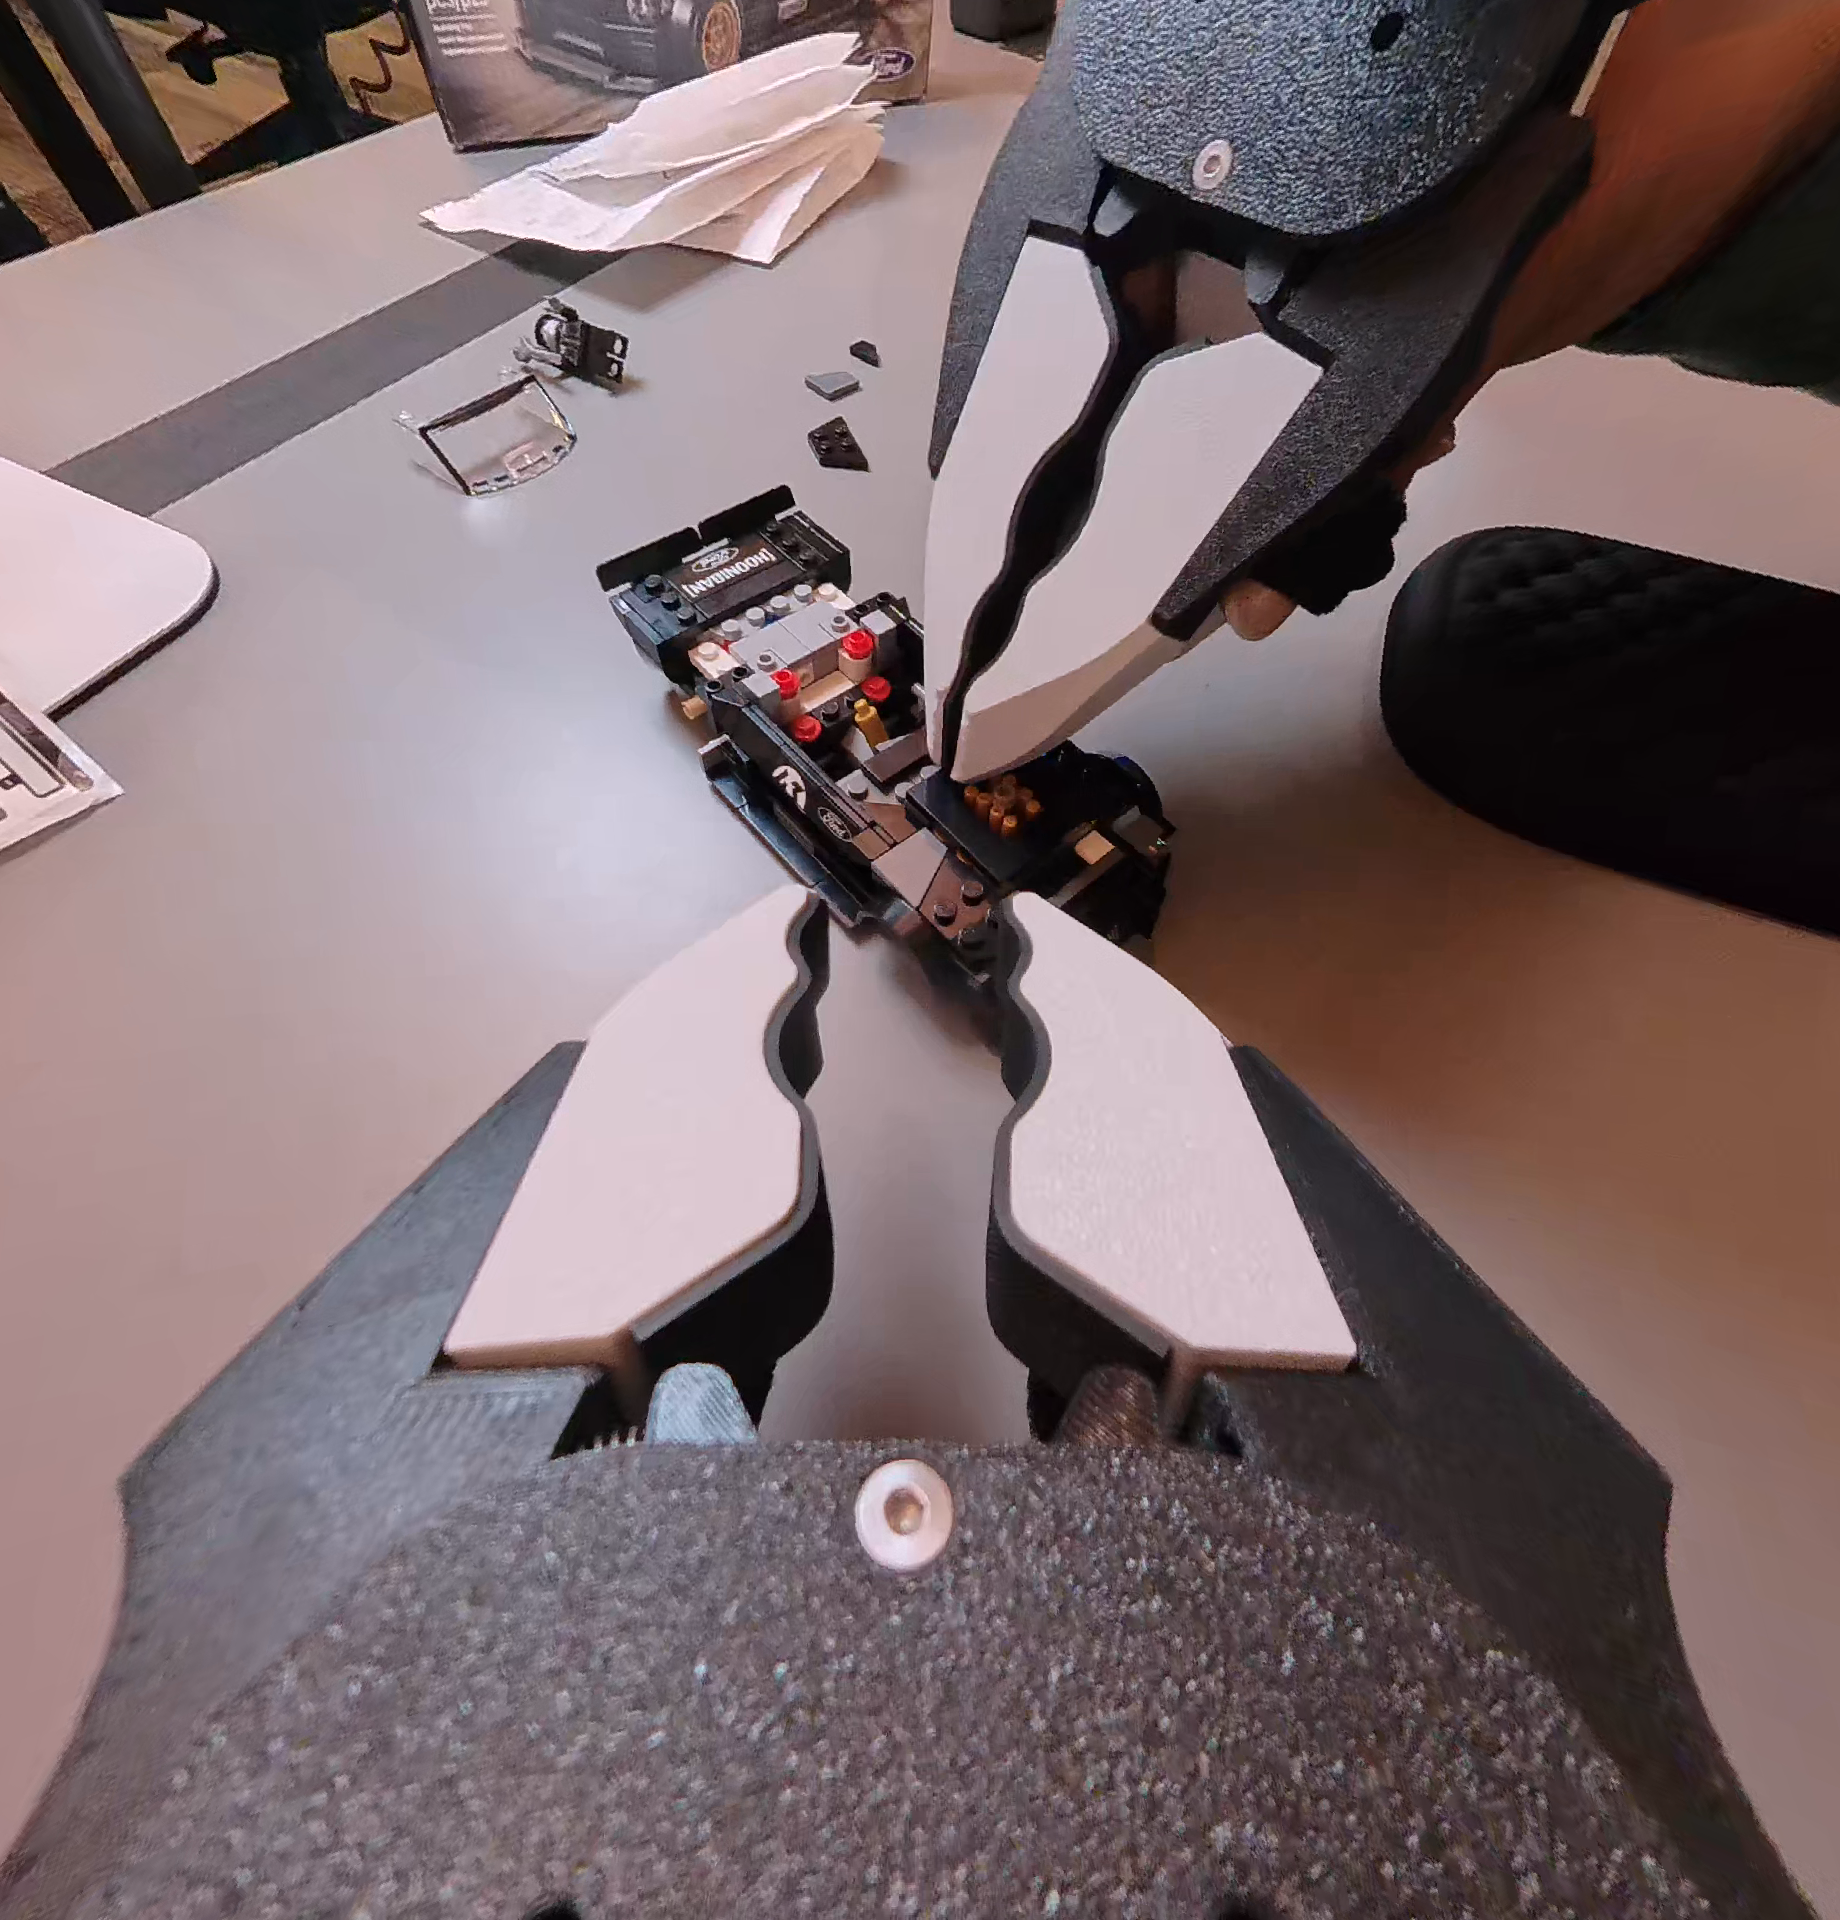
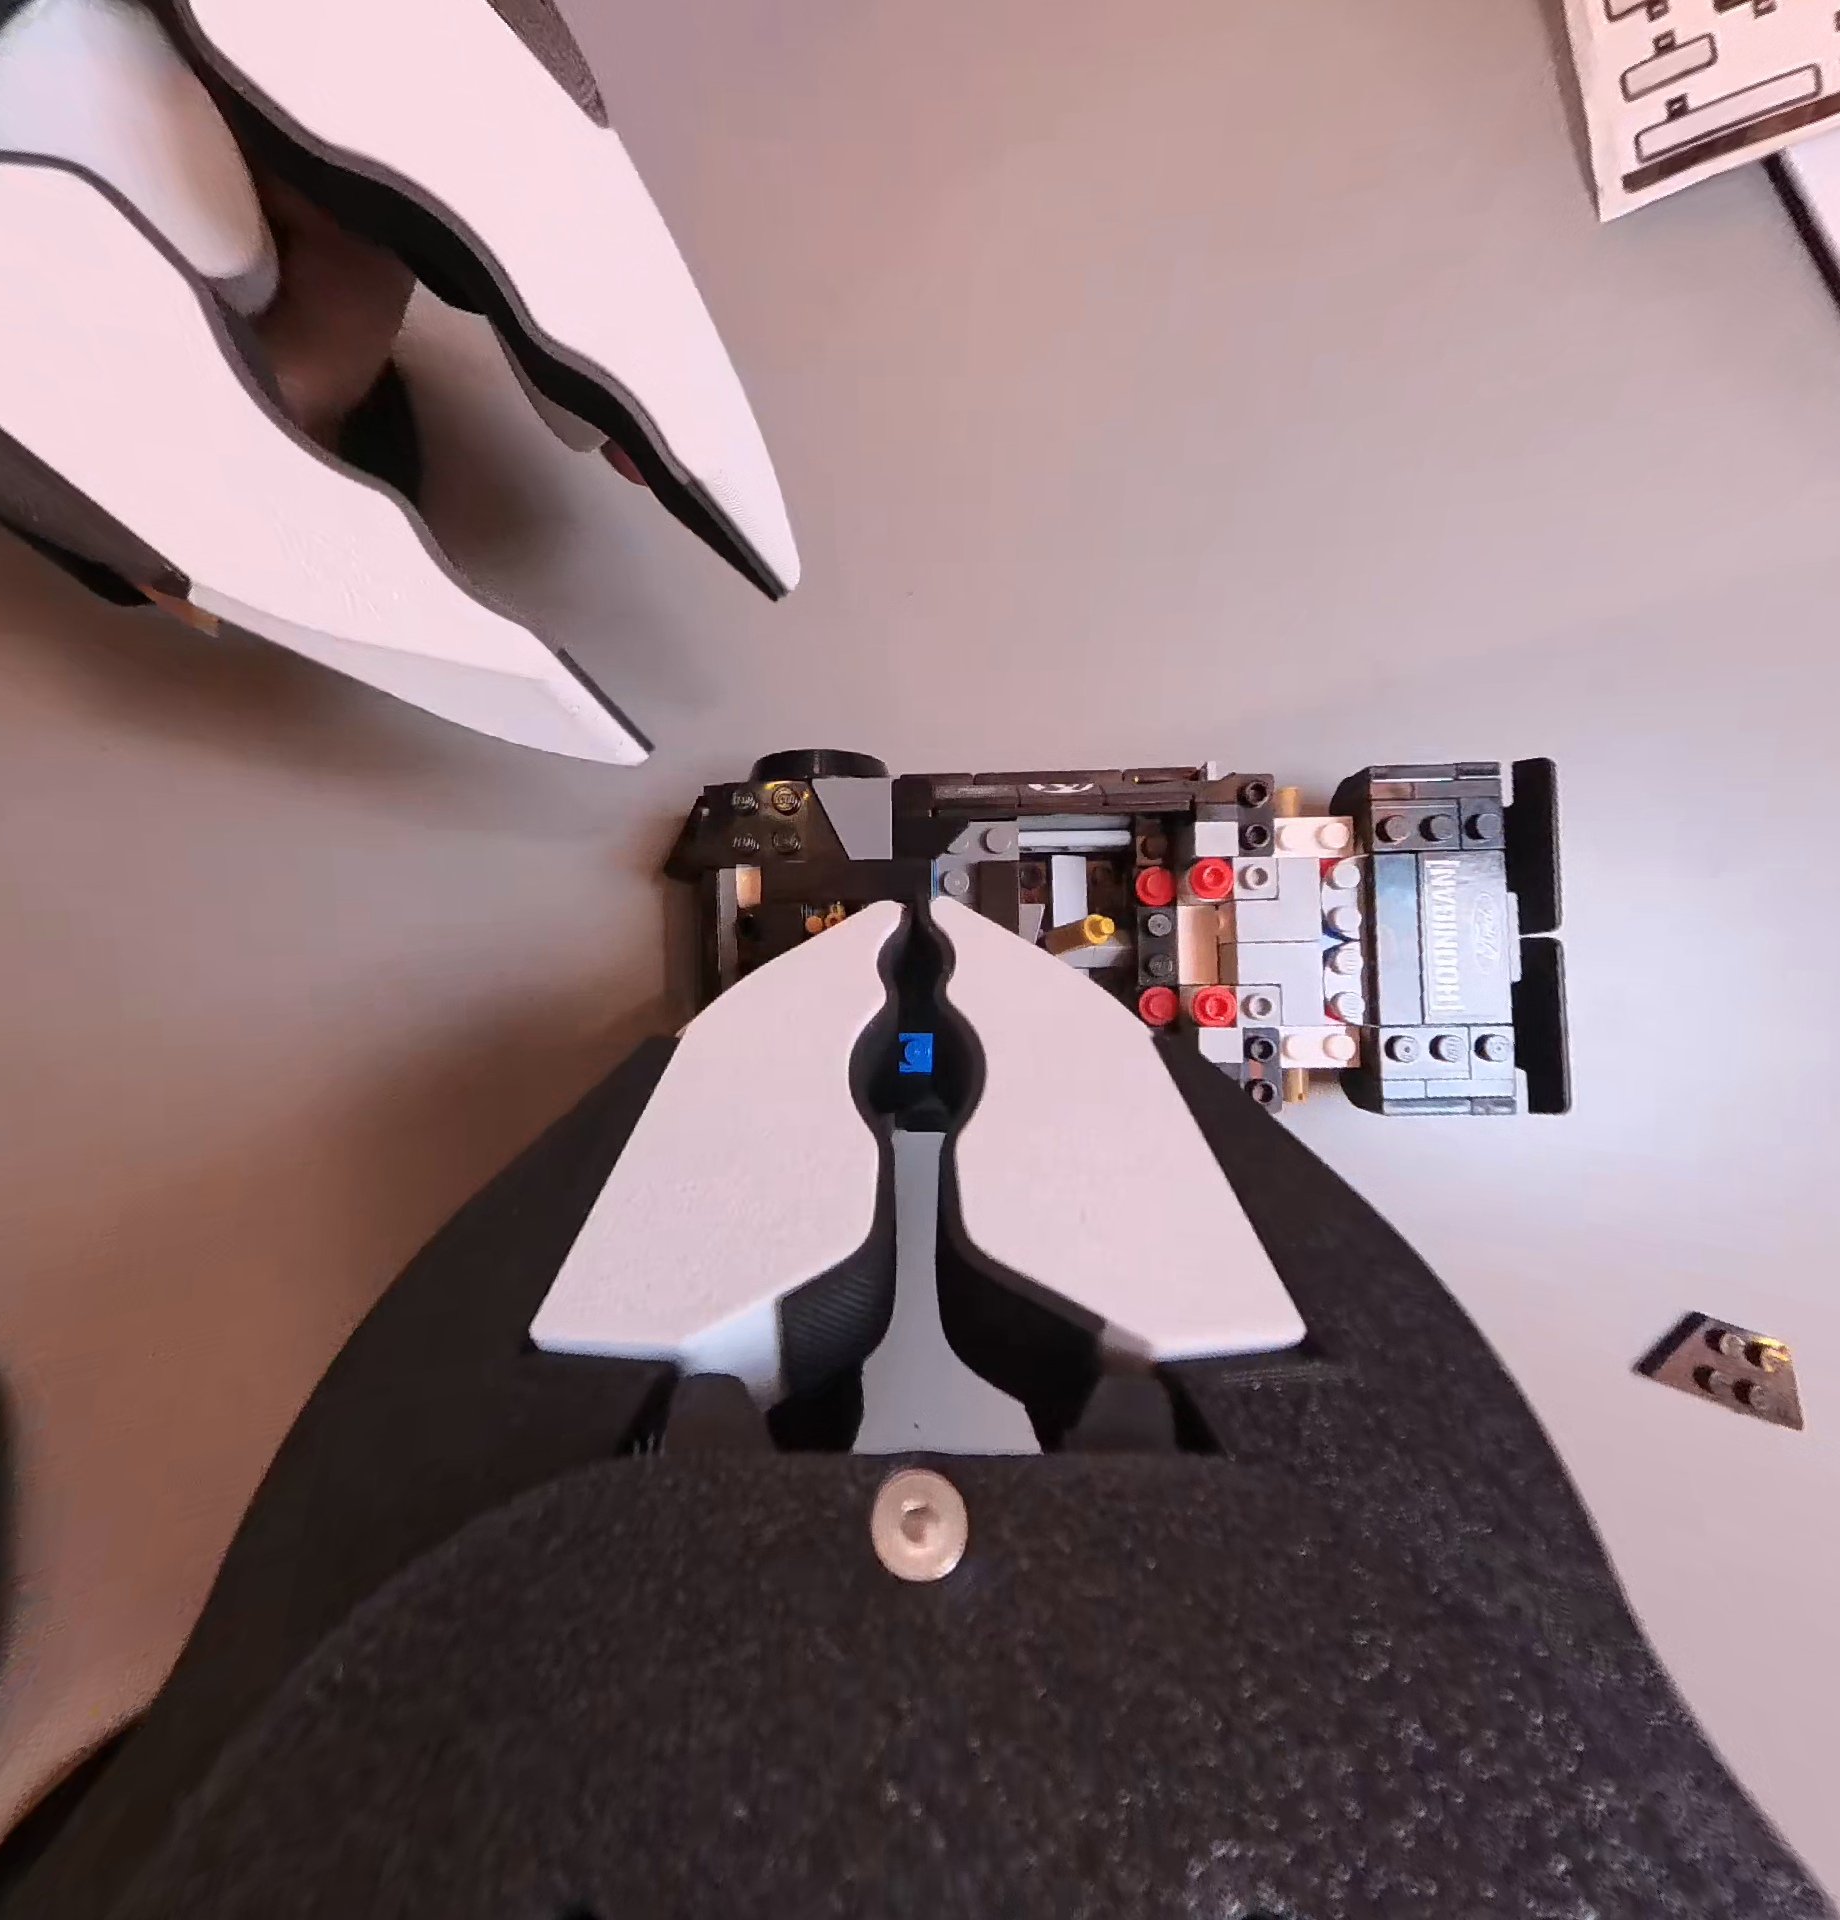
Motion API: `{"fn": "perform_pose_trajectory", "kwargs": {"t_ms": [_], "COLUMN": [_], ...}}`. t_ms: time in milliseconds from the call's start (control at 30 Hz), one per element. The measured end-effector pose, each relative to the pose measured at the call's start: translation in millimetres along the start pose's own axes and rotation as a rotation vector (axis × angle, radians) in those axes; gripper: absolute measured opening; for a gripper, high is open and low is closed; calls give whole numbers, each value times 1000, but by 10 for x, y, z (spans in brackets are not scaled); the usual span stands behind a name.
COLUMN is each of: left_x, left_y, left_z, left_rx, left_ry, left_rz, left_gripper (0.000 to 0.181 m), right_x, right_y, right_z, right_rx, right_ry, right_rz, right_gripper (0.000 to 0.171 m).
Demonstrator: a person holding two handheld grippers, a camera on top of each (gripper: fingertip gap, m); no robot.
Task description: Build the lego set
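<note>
Left gripper [image 1: 916, 925] jaws wide; right gripper [image 2: 918, 914] jaws pinched, seemingly empty, over studded car [image 2: 1103, 925].

A pale grey desk [image 1: 303, 665] with a darker grey band [image 1: 303, 395] across it fills the scene under soft warm light, with a black padded cushion [image 1: 1643, 717] at its right edge and dark chair legs [image 1: 116, 114] on brownish floor beyond.
</note>
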State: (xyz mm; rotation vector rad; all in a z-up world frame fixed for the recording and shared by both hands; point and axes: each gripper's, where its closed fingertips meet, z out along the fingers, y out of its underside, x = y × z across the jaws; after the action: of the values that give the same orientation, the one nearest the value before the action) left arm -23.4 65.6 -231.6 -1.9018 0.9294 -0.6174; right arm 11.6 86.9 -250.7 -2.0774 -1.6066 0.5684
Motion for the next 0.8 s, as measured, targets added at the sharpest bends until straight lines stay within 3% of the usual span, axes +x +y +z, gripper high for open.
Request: {"fn": "perform_pose_trajectory", "kwargs": {"t_ms": [800], "left_x": [35], "left_y": [55], "left_z": [30], "left_rx": [-32], "left_ry": [9], "left_rz": [37], "left_gripper": [30], "right_x": [-3], "right_y": [8], "right_z": [6], "right_rx": [-62], "right_ry": [-42], "right_rz": [-25], "right_gripper": [0]}}
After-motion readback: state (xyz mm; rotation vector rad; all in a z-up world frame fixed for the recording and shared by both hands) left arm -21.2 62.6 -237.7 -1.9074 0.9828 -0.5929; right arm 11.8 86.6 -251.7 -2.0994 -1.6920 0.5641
